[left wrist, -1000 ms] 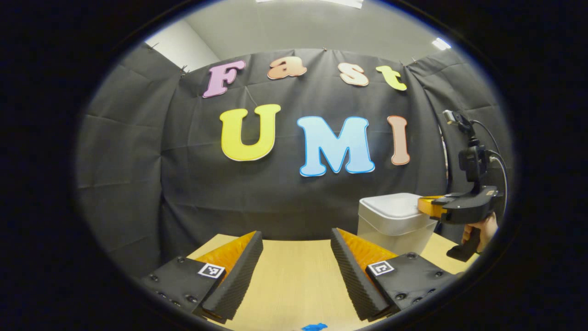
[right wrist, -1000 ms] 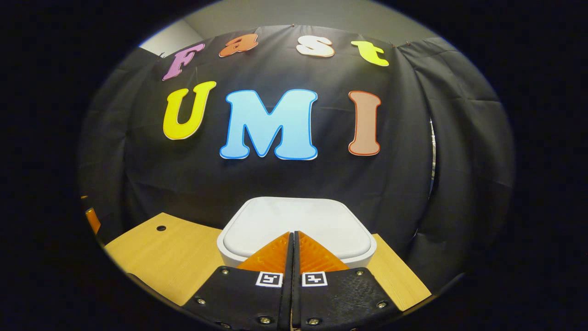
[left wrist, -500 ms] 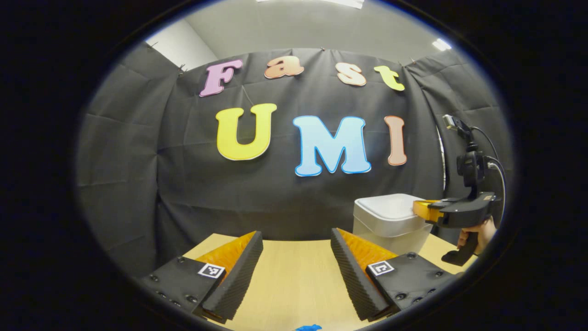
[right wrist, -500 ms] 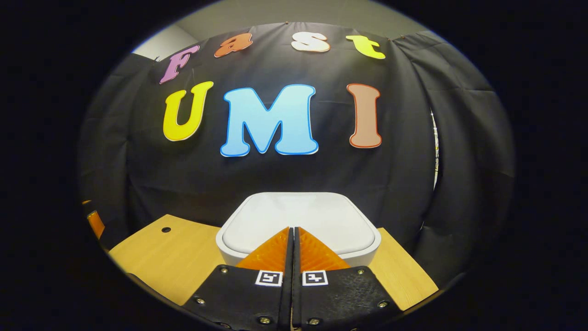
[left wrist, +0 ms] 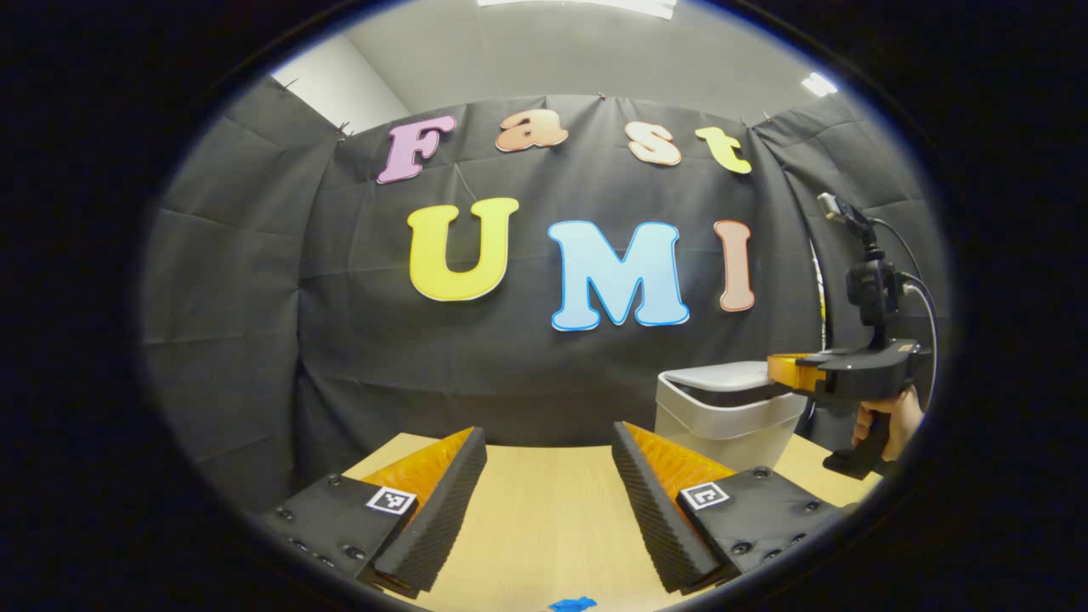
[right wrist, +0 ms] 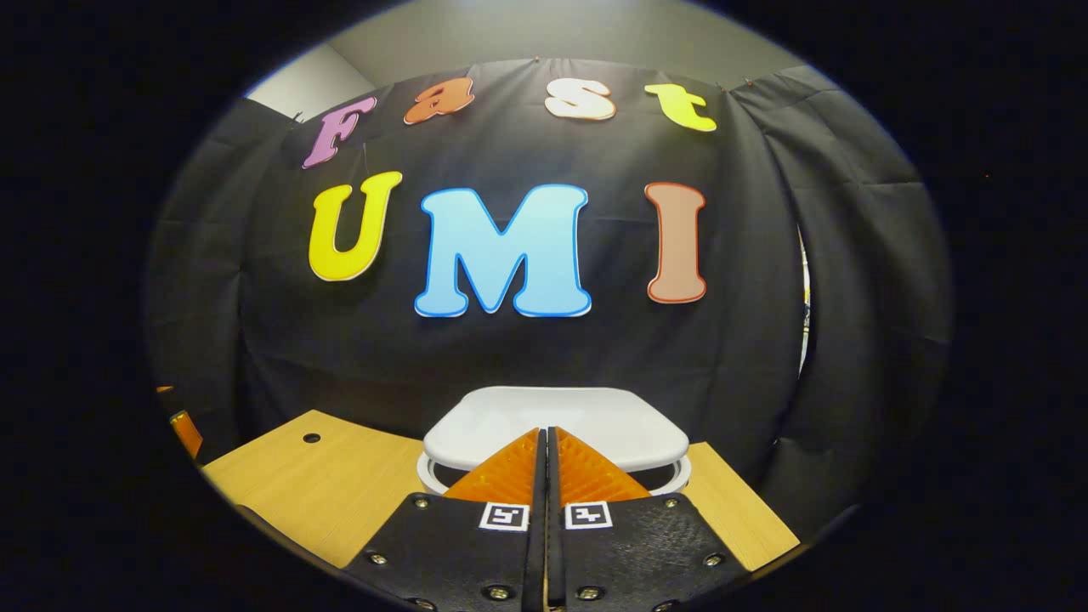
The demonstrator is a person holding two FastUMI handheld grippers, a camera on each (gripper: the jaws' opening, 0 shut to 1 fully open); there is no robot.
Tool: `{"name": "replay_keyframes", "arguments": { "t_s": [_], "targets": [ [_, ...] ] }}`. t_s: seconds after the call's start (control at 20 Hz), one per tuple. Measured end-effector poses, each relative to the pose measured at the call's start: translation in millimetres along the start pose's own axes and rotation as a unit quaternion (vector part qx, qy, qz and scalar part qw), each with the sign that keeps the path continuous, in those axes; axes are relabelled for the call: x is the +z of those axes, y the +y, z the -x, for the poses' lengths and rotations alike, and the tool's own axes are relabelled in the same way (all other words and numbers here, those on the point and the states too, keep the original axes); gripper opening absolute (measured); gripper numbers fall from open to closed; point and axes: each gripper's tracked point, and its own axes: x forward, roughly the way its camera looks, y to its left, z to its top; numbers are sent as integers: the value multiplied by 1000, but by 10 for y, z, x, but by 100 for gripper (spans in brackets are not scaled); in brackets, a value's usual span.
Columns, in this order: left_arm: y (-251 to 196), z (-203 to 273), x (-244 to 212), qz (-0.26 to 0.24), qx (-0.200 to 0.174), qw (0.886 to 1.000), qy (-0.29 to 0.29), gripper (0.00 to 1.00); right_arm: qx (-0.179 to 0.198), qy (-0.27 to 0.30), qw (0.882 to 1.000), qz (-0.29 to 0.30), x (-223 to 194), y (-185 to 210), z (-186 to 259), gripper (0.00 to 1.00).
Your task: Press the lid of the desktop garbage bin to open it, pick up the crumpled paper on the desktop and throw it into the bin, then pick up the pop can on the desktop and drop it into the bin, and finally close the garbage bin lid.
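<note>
The white desktop bin point(left wrist: 722, 421) stands at the right of the wooden table, its lid point(left wrist: 721, 374) raised a little so a dark gap shows under it. In the right gripper view the lid point(right wrist: 557, 425) lifts off the bin's rim point(right wrist: 429, 476) just beyond my right gripper point(right wrist: 546, 432), whose fingers are pressed together with nothing between them. The left gripper view shows that right gripper point(left wrist: 778, 367) level with the lid's near edge, held by a hand point(left wrist: 888, 421). My left gripper point(left wrist: 548, 438) hangs open above the table with nothing in it.
A wooden table point(left wrist: 544, 510) runs to the black cloth wall. A small blue scrap point(left wrist: 569, 604) lies at the near edge in the left gripper view. A round hole point(right wrist: 311, 439) sits in the tabletop left of the bin.
The bin lid, flat shut a second ago, has popped up at the front. My right gripper pressed down on it half a second ago and has since risen slightly. The left gripper barely moved.
</note>
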Motion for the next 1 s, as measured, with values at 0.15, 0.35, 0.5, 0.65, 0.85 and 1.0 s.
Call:
{"name": "replay_keyframes", "arguments": {
  "t_s": [0.15,0.35,0.5,0.65,0.85,1.0],
  "targets": [
    [28,65,-12,3,1,1000,0,98,-4,-13,1000,5,105,9,92,1],
    [52,156,-34,4,3,1000,-1,98,-6,-13,1000,7,153,12,212,1],
    [71,209,-85,5,4,1000,2,98,-9,-17,1000,7,181,31,305,1],
    [90,251,-170,3,4,1000,9,98,-15,-24,1000,12,182,26,434,1],
    [102,300,-352,0,1,1000,24,98,-20,-33,999,7,201,11,602,6],
    [101,304,-501,-6,-3,999,34,100,-29,-35,999,5,156,-2,708,25]
  ]
}}
